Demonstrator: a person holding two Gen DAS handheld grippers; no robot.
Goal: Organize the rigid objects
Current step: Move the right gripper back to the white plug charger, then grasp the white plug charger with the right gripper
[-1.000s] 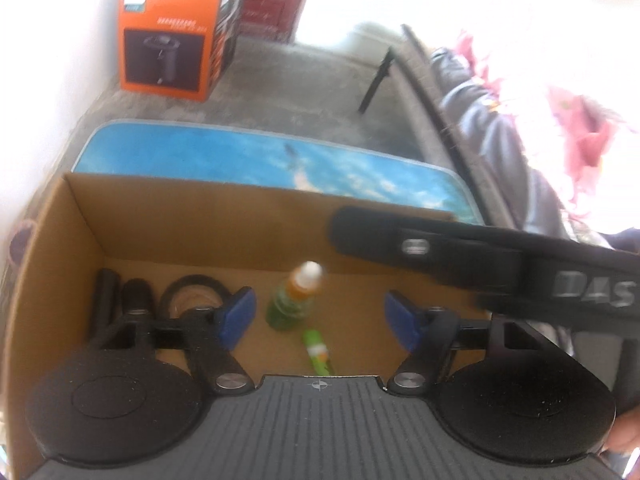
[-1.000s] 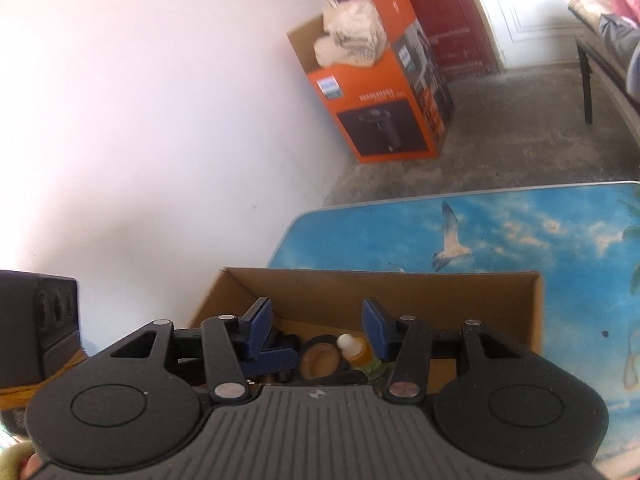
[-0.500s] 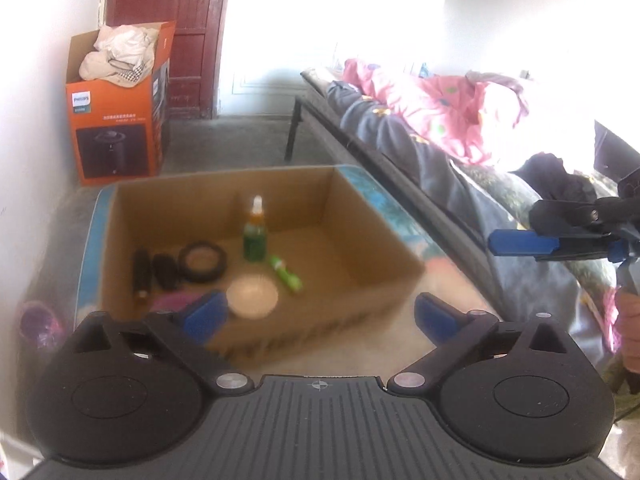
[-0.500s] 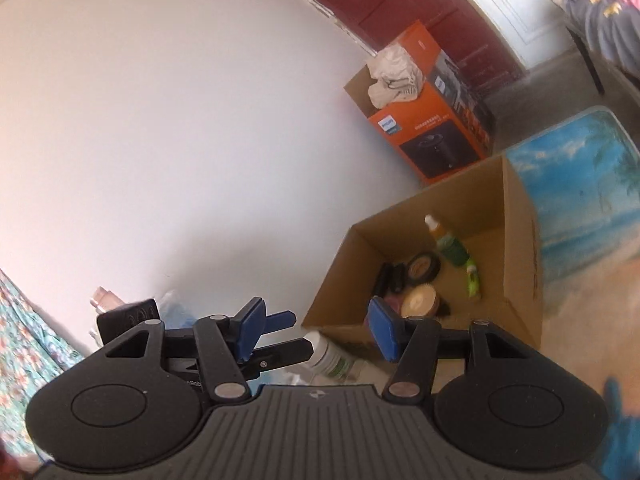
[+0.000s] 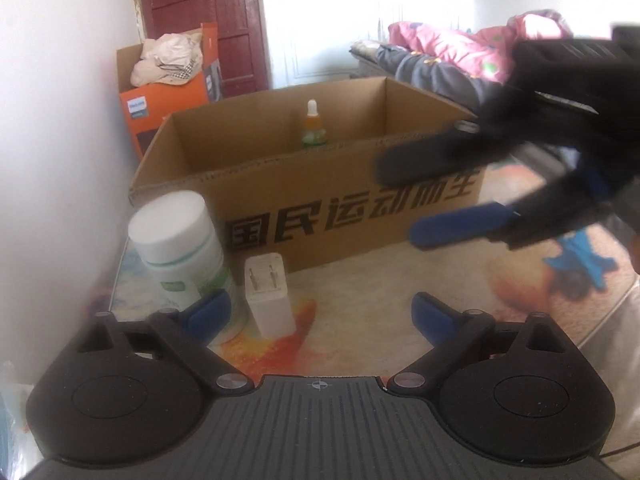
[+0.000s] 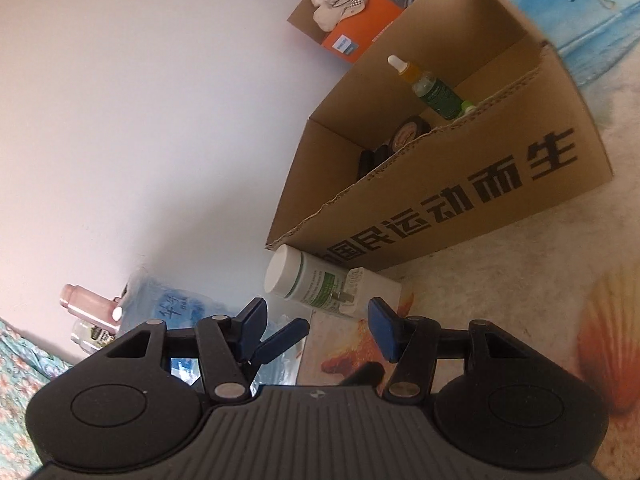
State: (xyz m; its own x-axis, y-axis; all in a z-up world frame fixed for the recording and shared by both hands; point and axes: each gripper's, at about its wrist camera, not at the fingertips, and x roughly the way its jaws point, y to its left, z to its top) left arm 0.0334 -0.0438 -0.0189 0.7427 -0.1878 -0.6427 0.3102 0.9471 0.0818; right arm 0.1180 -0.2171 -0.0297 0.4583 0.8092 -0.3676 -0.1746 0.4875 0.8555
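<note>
Box wall (image 6: 460,184) hides most items inside.

Both tools (image 5: 320,312) (image 6: 316,320) withdrawn from cardboard box (image 5: 320,208), lowered toward white bottle (image 5: 180,248); left tool closing

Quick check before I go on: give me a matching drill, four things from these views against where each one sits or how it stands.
Things:
1. dropper bottle
2. white jar
3. charger
4. left tongs

Places or states:
A. on the table outside the box, at the box's front corner nearest the wall
B. upright inside the box
C. empty, jaws closing from wide
D. on the table beside the jar, prongs toward the left camera

Pairs: 1-B, 2-A, 3-D, 4-C
</note>
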